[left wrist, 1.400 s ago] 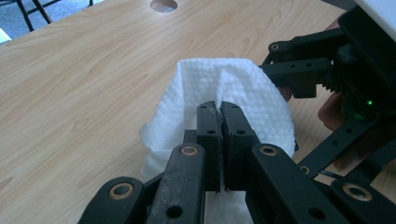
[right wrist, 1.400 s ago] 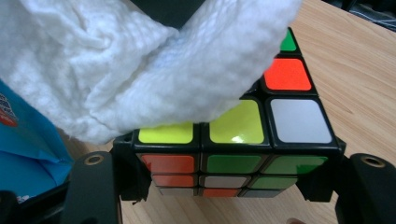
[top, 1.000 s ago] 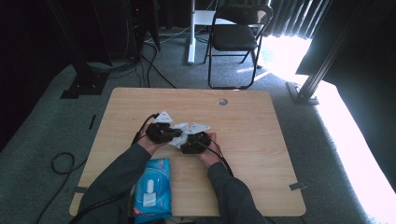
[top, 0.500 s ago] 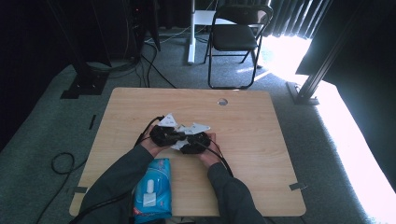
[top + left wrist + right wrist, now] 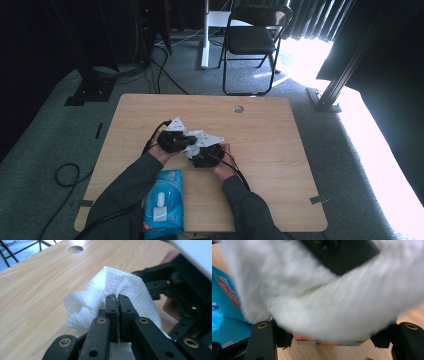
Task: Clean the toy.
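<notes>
Near the table's (image 5: 280, 150) middle, the left gripper (image 5: 117, 298) is clenched on a white wipe (image 5: 125, 287) draped over something the right gripper (image 5: 207, 155) holds between half-closed jaws; what it is cannot be told. Wiping looks underway, not finished. A blue wipe pack (image 5: 162, 202) lies at the near edge.

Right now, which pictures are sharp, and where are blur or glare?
High view: sunlight glare washes out the floor at right. Left gripper view: the white wipe is sharp. Right gripper view: the wipe is blurred, too near the lens.
</notes>
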Demonstrator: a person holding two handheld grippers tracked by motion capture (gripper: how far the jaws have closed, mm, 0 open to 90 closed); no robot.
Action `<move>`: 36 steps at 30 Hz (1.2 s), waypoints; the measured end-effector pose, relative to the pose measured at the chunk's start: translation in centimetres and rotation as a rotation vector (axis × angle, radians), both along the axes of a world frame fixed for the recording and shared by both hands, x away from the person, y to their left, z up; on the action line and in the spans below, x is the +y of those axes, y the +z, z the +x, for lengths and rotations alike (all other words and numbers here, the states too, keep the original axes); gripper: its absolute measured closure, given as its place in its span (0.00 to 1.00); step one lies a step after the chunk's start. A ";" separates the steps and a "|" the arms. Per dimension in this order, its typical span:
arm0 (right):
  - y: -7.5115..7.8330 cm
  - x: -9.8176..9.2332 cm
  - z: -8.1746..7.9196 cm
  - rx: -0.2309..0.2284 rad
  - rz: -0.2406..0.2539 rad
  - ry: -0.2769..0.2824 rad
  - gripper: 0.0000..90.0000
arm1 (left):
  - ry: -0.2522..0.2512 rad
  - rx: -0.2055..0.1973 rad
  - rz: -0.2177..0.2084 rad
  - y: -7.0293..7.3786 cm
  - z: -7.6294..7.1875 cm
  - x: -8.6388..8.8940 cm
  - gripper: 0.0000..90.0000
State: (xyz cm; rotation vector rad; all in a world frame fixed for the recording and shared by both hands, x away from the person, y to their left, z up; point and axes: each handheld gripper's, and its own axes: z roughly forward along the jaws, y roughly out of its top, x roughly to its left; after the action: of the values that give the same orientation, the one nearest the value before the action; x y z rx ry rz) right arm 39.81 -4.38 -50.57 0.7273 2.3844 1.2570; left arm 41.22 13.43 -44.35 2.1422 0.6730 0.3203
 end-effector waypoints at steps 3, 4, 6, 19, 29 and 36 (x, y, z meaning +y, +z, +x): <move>0.0 0.0 -0.1 -0.004 0.001 0.004 0.38 | 0.030 -0.001 -0.007 0.0 0.3 0.4 0.97; 0.0 0.0 -0.1 -0.005 0.001 0.006 0.38 | 0.042 -0.003 -0.008 0.0 0.4 0.6 0.97; -0.1 -0.1 -0.2 -0.005 0.000 0.014 0.38 | 0.061 -0.003 -0.008 0.0 0.6 0.8 0.97; -0.2 0.2 -0.4 -0.007 -0.006 0.043 0.38 | 0.077 -0.008 0.000 -0.1 0.5 0.6 0.97; -0.2 0.3 -0.4 0.001 0.005 0.041 0.38 | -0.037 -0.015 0.024 -0.1 -1.0 -1.6 0.97; 0.0 -0.1 -0.3 -0.004 0.024 0.030 0.38 | -0.079 -0.008 -0.003 0.0 -1.3 -1.5 0.97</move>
State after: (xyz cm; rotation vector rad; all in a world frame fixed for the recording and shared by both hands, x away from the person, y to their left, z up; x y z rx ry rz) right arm 39.47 -4.47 -50.54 0.6982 2.3895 1.3000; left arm 39.90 11.92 -44.32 2.1576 0.5822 0.2850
